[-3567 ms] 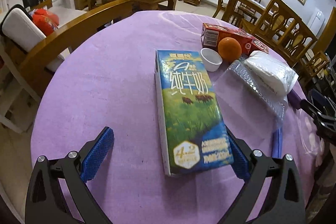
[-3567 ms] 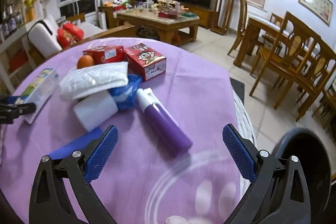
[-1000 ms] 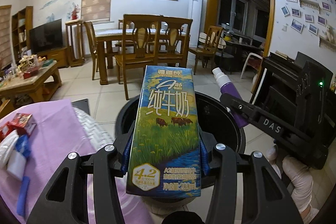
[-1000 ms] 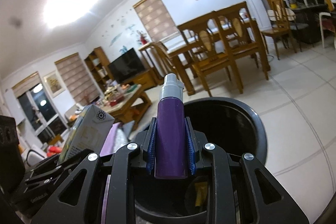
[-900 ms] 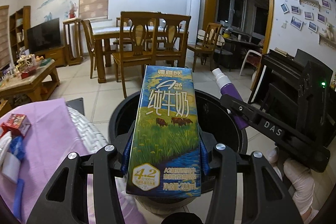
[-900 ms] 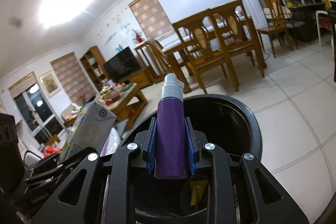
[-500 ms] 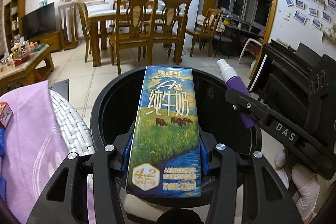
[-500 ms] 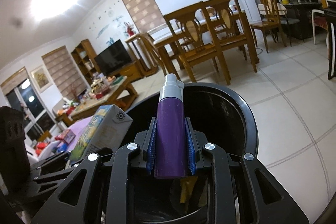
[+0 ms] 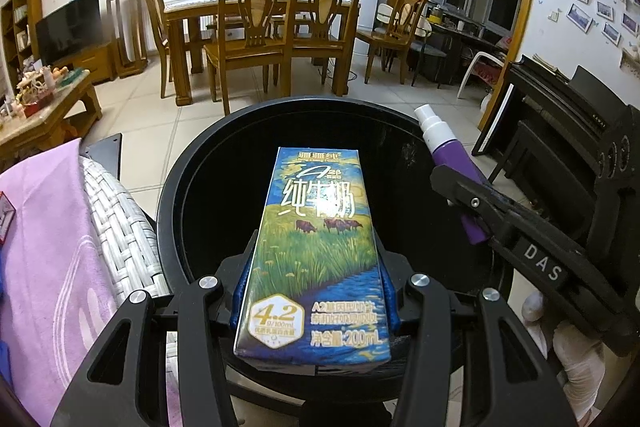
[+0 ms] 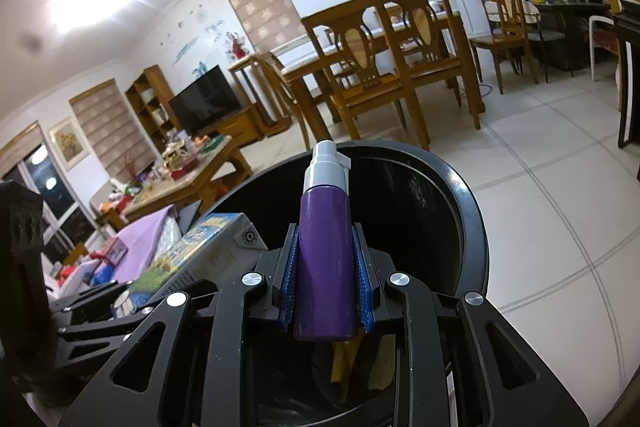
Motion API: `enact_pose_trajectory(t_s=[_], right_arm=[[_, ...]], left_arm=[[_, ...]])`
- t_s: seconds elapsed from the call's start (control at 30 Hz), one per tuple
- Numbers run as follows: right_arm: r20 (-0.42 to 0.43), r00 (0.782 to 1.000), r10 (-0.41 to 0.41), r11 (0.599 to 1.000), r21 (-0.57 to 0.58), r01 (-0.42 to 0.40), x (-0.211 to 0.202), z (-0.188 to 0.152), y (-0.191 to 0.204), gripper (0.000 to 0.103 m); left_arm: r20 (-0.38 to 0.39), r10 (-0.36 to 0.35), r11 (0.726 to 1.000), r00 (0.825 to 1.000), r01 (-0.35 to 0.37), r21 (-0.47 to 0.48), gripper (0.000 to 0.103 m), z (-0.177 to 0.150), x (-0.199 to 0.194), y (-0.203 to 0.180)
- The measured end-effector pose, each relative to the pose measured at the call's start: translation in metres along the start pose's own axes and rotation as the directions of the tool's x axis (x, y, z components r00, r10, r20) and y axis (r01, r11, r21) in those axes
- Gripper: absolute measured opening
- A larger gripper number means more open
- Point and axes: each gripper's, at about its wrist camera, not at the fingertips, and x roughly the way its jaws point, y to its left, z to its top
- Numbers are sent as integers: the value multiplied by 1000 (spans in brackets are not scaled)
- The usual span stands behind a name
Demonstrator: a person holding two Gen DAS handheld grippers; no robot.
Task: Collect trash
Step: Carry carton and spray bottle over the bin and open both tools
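My left gripper (image 9: 314,291) is shut on a blue and green milk carton (image 9: 316,247), held over the mouth of a round black trash bin (image 9: 208,163). My right gripper (image 10: 326,287) is shut on a purple spray bottle (image 10: 324,259) with a white nozzle, above the same bin (image 10: 460,211). In the left wrist view the spray bottle (image 9: 456,171) and the right gripper's black frame hang over the bin's right rim. The carton (image 10: 200,251) shows at the left in the right wrist view. Yellowish scraps (image 10: 344,363) lie inside the bin.
The purple-clothed table (image 9: 44,259) with a white wicker edge (image 9: 116,227) stands left of the bin. A gloved hand (image 9: 576,359) holds the right gripper. Wooden dining chairs (image 9: 256,39), a coffee table (image 9: 44,107) and a black piano (image 9: 568,123) stand around the tiled floor.
Both grippers have come down and tilted toward the bin, whose opening now fills more of each view. The carton and the spray bottle stay gripped as before.
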Motion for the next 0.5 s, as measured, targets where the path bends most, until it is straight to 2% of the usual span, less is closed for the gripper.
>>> enact_pose_trajectory(t_s=[0.13,0.27,0.33,0.4,0.5], right_arm=[[6,1000,-1,1000,5,1,0,1,5,28],[35,999,-3,1000,13,3,-5,1,2,54],[57,998,-6,1000,21,5,-8,1,2,58],[74,997,-5,1000,23,4,-11,2,2,61],[95,995,-6,999,33,3,-15,2,-1,67]], left_arm=[[9,3,1000,1000,-3,9,50,-1,-2,-3],[11,18,999,1000,-18,26,54,-4,-3,-7],[24,25,999,999,-26,30,71,-4,-6,-8],[52,29,999,998,-31,33,79,-4,-10,-8],[66,30,999,997,-32,34,84,-4,-13,-7]])
